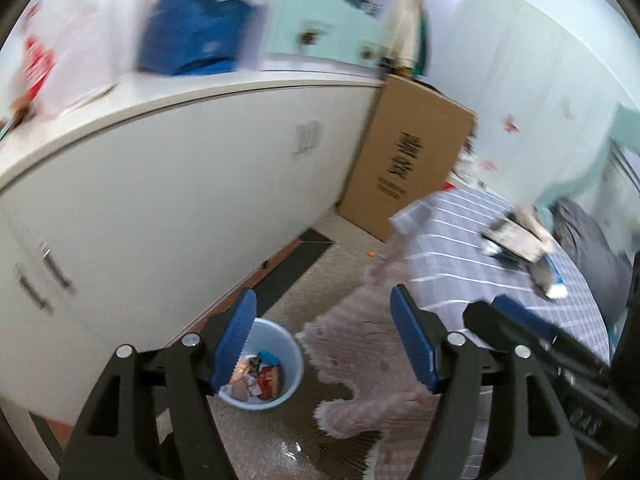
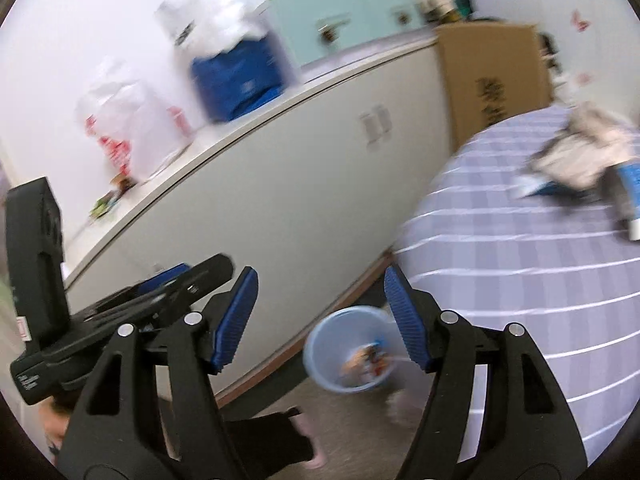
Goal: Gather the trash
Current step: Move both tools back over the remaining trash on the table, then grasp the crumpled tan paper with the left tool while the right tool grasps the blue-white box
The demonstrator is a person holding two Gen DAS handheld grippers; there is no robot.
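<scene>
trash bin below empty left tongs

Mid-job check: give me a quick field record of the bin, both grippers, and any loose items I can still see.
bin: light blue bin on floor beside the white cabinet, wrappers inside
left gripper: open, nothing between pads
right gripper: open, nothing between pads
bed: striped bedspread with a blurred pile of items on it; what they are cannot be told
floor: pink rug next to bin

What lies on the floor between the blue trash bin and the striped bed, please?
A pink fluffy rug covers the floor between the blue bin and the striped bed; the left wrist view shows it best.
</scene>
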